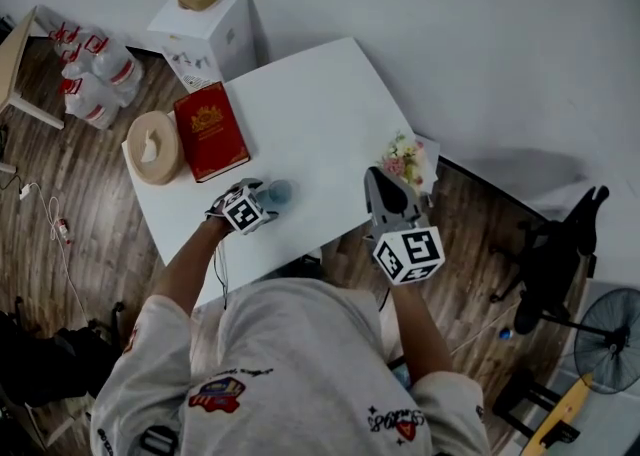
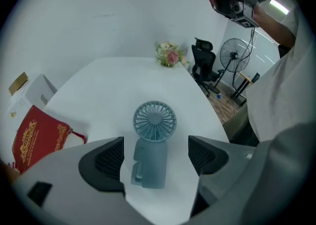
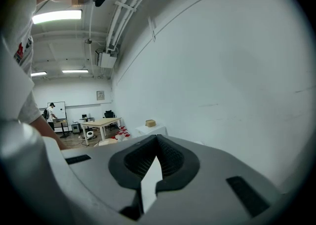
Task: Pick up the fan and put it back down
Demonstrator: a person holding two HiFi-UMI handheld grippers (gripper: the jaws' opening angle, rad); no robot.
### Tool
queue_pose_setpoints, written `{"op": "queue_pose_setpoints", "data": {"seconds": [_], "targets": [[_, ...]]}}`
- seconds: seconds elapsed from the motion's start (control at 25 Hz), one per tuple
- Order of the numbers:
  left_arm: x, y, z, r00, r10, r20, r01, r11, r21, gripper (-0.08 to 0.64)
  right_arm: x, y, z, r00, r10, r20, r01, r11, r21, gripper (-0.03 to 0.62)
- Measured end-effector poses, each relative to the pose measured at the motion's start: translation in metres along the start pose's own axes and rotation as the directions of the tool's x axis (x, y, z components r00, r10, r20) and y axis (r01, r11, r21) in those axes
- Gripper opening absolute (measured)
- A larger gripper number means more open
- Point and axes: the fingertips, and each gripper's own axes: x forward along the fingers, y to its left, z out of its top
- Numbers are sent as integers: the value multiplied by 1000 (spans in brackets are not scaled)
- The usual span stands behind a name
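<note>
A small blue-grey fan [image 2: 150, 142] lies flat on the white table [image 2: 108, 86], its round grille pointing away from me. My left gripper [image 2: 155, 156] is open, and its jaws stand apart on either side of the fan's handle without touching it. In the head view the fan [image 1: 277, 193] shows just beyond the left gripper [image 1: 243, 209]. My right gripper [image 1: 385, 191] is shut on nothing and held up off the table's right edge, pointing at the wall; in its own view the right gripper [image 3: 157, 156] has its jaws meeting at the tips.
A red book [image 1: 210, 130] and a round tan box [image 1: 153, 147] lie at the table's left end. A small bunch of flowers [image 1: 405, 159] sits at the right edge. Beyond stand a white cabinet [image 1: 205, 29] and water bottles [image 1: 95, 79]; a standing fan [image 1: 605, 344] and an office chair [image 1: 555, 244] are to the right.
</note>
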Motion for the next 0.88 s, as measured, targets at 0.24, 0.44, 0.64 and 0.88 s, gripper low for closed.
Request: {"op": "queue_pose_setpoints", "data": {"seconds": [0.24,0.44,0.64,0.88], "targets": [[21,-4,-9,988,-21,-151,30,998,60,362,-19,-15,-4,999,-48,-9,48,999,16,0],[25,1,-2,984,-5,-179,19,997,79,324,-29,-23,-5,998,-65,-9,65,998,22,0],[25,2,6,982,10,-188,10,994,109,215,-33,-25,-4,998,-61,-6,61,998,21,0],[22,-7,-9,974,-1,-228,11,999,43,213,-31,-21,-3,999,-36,-4,36,999,6,0]]}}
